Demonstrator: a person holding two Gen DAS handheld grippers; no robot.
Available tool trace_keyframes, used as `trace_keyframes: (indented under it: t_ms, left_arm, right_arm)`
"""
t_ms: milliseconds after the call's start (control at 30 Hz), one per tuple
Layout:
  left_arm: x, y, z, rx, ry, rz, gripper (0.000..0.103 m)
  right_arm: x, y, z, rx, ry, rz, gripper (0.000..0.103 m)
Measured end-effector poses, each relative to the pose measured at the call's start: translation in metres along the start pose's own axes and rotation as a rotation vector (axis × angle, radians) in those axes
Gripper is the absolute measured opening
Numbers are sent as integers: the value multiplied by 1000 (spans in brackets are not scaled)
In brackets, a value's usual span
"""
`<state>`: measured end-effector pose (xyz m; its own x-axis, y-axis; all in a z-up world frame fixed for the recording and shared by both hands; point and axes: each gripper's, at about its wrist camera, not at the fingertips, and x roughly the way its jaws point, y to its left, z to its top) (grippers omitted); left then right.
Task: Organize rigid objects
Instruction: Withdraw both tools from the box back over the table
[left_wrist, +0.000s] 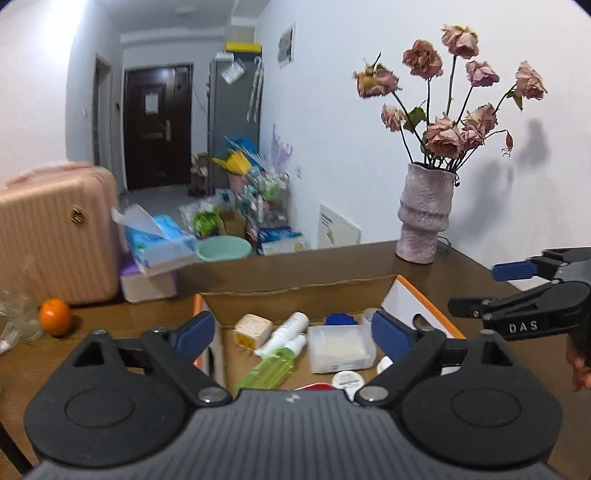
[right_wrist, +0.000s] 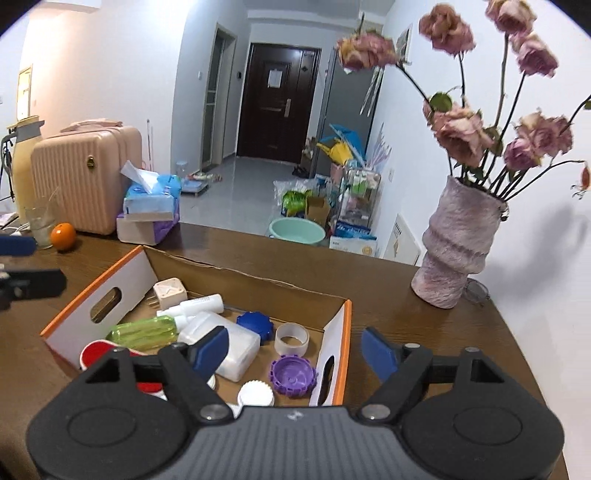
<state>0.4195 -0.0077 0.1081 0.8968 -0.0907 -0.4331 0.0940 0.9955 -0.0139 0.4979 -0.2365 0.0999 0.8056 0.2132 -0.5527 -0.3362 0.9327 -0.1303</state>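
Note:
An open cardboard box (left_wrist: 295, 291) (right_wrist: 240, 273) with white, orange-edged sides sits on the brown table (right_wrist: 388, 306). Inside lie a beige plug adapter (right_wrist: 168, 293), a white bottle (right_wrist: 201, 304), a green spray bottle (left_wrist: 271, 369) (right_wrist: 144, 334), a clear plastic case (left_wrist: 340, 349) (right_wrist: 240, 350), a blue cap (right_wrist: 255, 325), a tape roll (right_wrist: 291, 338), a purple cap (right_wrist: 291, 376) and a white cap (right_wrist: 256, 395). My left gripper (left_wrist: 293, 330) hangs open above the box's left half, holding nothing. My right gripper (right_wrist: 293, 350) is open and empty over the box's right end; it also shows as the right gripper (left_wrist: 474, 290).
A pink vase of dried roses (left_wrist: 424, 218) (right_wrist: 458, 251) stands at the table's far right, close to the box. An orange (left_wrist: 55, 315) (right_wrist: 63, 236), a glass (right_wrist: 40, 221), a tissue box (right_wrist: 151, 199) and a pink suitcase (left_wrist: 55, 229) crowd the far left.

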Motion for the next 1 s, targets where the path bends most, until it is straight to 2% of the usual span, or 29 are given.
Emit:
trace_keyframes:
  t_ms: [67, 167, 267, 300, 333, 400, 500, 667, 933, 1000]
  left_arm:
    - [-15, -2, -8, 27, -50, 34, 102]
    - [-35, -6, -29, 33, -201, 46, 103]
    - [-48, -14, -56, 34, -338, 72, 103]
    - [-51, -17, -64, 33, -356, 76, 103]
    - [-53, -20, -72, 28, -357, 74, 103]
    - [-56, -23, -82, 11, -343, 61, 103]
    - [-61, -23, -95, -12, -320, 53, 103]
    - [-83, -21, -113, -16, -329, 49, 103]
    - [-126, -16, -135, -45, -332, 24, 103]
    - [-142, -16, -147, -41, -309, 20, 103]
  right_arm:
    - [-8, 6, -10, -10, -30, -27, 88]
    - [-22, 15, -30, 2, -117, -45, 89]
    - [-41, 24, -65, 29, -331, -26, 94]
    - [-47, 29, -78, 36, -401, -34, 103]
    - [-50, 34, -88, 44, -435, -57, 103]
    - [-52, 42, -101, 66, -437, -72, 103]
    - [-53, 48, -114, 113, -403, -50, 103]
    - [-67, 57, -126, 124, -388, -51, 103]
    - [-116, 69, -154, 211, -407, -67, 103]
    - [-132, 76, -166, 232, -407, -77, 103]
